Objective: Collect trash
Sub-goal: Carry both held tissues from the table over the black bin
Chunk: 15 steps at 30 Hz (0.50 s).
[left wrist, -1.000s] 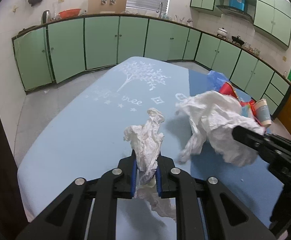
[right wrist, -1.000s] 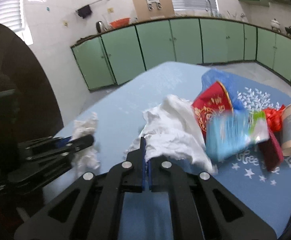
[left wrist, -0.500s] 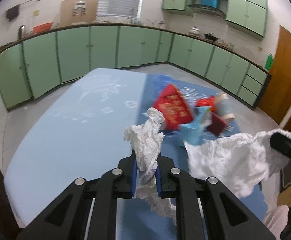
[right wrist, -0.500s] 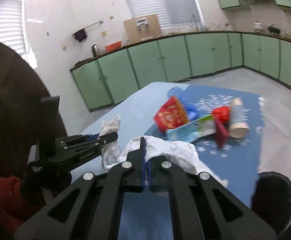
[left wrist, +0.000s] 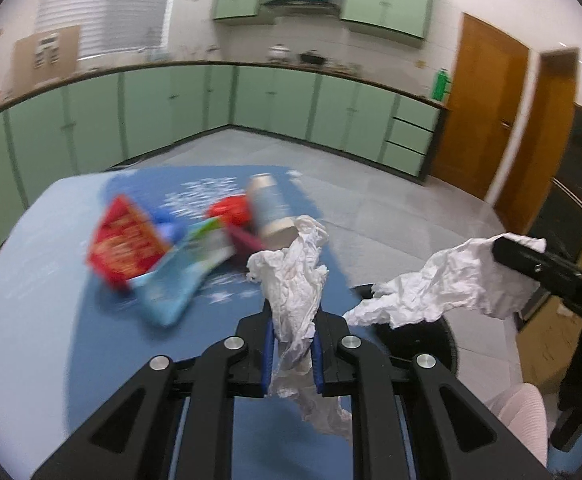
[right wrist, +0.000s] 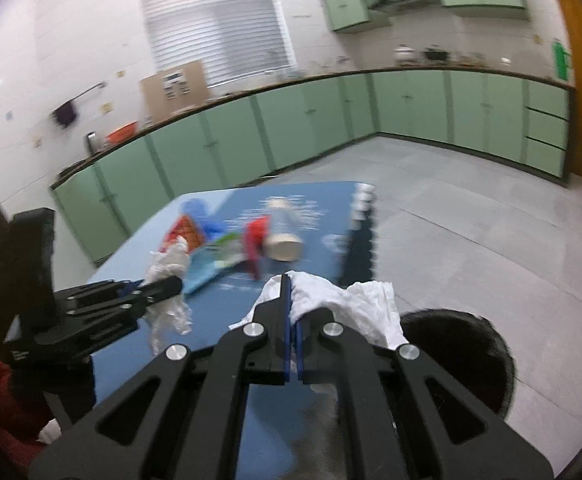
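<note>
My left gripper [left wrist: 293, 320] is shut on a crumpled white tissue [left wrist: 295, 276], held above the blue table [left wrist: 51, 320]. My right gripper [right wrist: 293, 308] is shut on a larger crumpled white tissue [right wrist: 355, 304], held past the table's right edge over a black bin [right wrist: 475, 356]. The right gripper also shows in the left wrist view [left wrist: 531, 264] with its tissue [left wrist: 451, 284]. More trash lies on the table: a red packet [left wrist: 125, 246], a light blue wrapper [left wrist: 175, 280], a paper cup [left wrist: 269, 206] and red scraps [left wrist: 229, 210].
The black bin also shows in the left wrist view [left wrist: 415, 340], on the floor by the table's right edge. Green cabinets [left wrist: 171, 112] line the walls. A wooden door [left wrist: 487, 120] and cardboard boxes [left wrist: 551, 340] stand at the right. Grey floor [right wrist: 471, 220] surrounds the table.
Both grippers have swung right with their tissues, from over the table's middle toward its right edge. The right gripper's tissue now hangs over the black bin.
</note>
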Tool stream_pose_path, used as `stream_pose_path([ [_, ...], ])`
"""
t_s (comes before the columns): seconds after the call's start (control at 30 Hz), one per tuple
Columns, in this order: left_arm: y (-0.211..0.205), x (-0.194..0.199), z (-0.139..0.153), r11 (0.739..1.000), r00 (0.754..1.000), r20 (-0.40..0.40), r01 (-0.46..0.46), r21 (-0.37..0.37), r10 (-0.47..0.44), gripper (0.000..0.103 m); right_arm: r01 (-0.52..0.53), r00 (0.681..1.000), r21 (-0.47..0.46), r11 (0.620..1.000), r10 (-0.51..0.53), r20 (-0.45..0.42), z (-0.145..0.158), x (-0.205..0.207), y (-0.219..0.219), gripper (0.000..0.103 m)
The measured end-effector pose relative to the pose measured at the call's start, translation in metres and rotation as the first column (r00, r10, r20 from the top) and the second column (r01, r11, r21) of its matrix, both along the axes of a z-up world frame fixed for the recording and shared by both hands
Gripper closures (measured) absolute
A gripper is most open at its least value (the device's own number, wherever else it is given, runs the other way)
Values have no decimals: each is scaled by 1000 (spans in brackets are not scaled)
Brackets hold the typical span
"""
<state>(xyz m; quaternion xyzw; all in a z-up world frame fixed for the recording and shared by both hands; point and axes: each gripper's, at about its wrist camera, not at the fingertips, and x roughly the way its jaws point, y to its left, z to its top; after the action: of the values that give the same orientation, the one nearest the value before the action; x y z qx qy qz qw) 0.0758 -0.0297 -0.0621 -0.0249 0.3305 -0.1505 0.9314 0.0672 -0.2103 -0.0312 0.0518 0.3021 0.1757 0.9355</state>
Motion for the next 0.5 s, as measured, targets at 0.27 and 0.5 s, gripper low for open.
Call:
stream_pose_path([
  [0.27, -91, 31, -7, 992, 992, 24, 127, -14, -127, 88, 186, 982, -30, 982, -187, -30, -30, 5, -77, 102],
  [0.5, -151, 54, -30, 980, 980, -3, 197, -8, -197, 88, 300, 949, -15, 954, -300, -95, -68, 20, -131, 102],
])
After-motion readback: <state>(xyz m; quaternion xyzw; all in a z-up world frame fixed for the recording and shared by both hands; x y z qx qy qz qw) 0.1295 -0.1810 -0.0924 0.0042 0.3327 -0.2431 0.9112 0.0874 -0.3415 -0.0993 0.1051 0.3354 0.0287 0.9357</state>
